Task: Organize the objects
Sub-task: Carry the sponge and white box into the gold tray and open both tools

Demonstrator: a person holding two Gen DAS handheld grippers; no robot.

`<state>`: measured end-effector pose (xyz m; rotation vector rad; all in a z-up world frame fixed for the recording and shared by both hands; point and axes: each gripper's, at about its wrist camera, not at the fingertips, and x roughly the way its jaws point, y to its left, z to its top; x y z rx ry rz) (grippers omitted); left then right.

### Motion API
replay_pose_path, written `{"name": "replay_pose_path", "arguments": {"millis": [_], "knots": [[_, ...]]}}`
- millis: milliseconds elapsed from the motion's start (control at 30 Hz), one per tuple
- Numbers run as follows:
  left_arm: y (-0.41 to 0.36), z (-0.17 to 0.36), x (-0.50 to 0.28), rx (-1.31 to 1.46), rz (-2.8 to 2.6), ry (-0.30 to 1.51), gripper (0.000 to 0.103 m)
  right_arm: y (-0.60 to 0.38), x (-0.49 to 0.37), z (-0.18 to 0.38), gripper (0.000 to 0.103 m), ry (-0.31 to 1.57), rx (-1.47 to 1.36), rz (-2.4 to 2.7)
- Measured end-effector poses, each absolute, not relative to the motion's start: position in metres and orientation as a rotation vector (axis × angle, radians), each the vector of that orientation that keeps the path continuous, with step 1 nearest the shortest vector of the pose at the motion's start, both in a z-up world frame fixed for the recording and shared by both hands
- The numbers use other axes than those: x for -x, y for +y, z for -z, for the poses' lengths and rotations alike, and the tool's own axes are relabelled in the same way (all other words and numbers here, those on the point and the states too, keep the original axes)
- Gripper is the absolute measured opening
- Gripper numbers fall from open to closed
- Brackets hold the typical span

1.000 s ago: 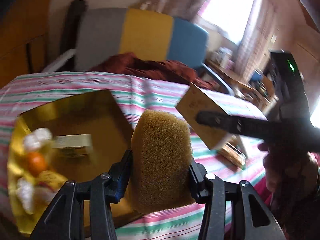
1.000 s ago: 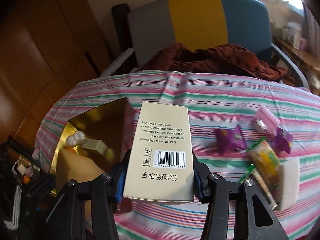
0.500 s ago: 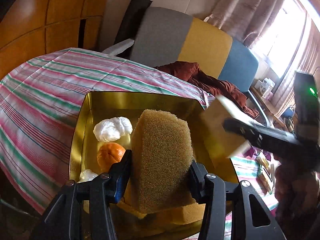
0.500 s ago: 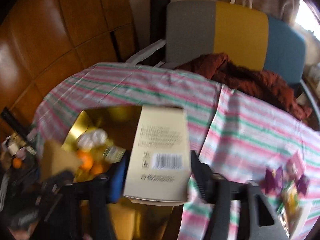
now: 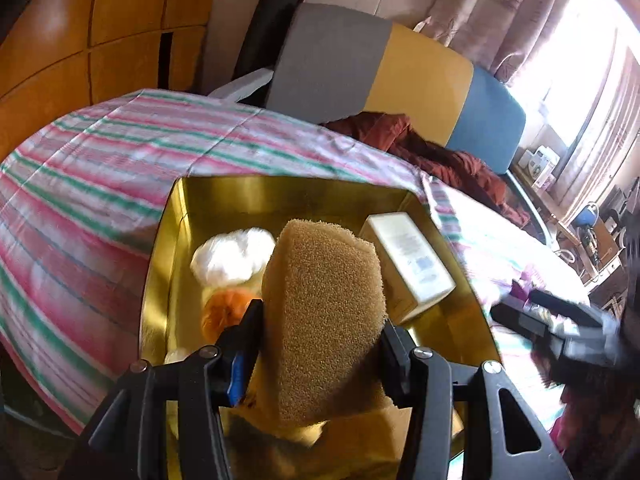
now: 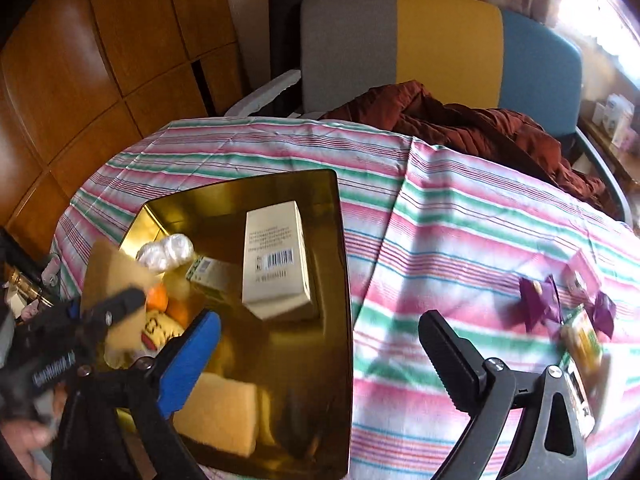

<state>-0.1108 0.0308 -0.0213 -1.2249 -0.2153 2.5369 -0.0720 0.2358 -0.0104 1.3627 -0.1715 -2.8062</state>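
My left gripper [image 5: 320,328] is shut on a brown sponge [image 5: 324,320] and holds it upright over the near end of the gold tray [image 5: 280,184]. In the tray lie a cream box [image 5: 408,260], a white wrapped ball [image 5: 228,256] and an orange [image 5: 224,312]. My right gripper [image 6: 320,356] is open with nothing between its fingers, above the tray's near right edge [image 6: 344,280]. The cream box [image 6: 276,264] lies flat, barcode up, beyond the fingers. A yellow sponge [image 6: 216,412] rests at the tray's near end.
The round table wears a striped cloth [image 6: 440,240]. Purple candy wrappers [image 6: 540,300] and a snack packet [image 6: 584,340] lie at the right. A small green-and-white box [image 6: 212,276] sits in the tray. Behind the table stands a grey, yellow and blue chair [image 6: 440,40] with a red-brown cloth [image 6: 460,120].
My right gripper has opened and let go of the cream box, which now lies in the tray. My left gripper has carried the brown sponge over the tray.
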Motion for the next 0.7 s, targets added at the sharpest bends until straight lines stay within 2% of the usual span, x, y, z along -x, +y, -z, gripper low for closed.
{"name": "replay_pose_path", "arguments": {"millis": [133,300,433,700], "knots": [[0.036,0.028,0.124,1.304,-2.551,-0.197,0.06,0.234,0.059,0.005,0.103,-0.172,-1.324,2.829],[0.027,0.05,0.117,1.386,-2.53,-0.255,0.078,0.225,0.045,0.004,0.103,-0.089,-1.286,2.846],[0.022,0.064,0.099,1.421,-2.497,-0.261,0.079,0.216,0.037,0.006,0.103,-0.035,-1.259,2.838],[0.028,0.048,0.061,1.302,-2.595,-0.082,0.08,0.211,0.027,0.013,0.103,-0.027,-1.261,2.845]]}}
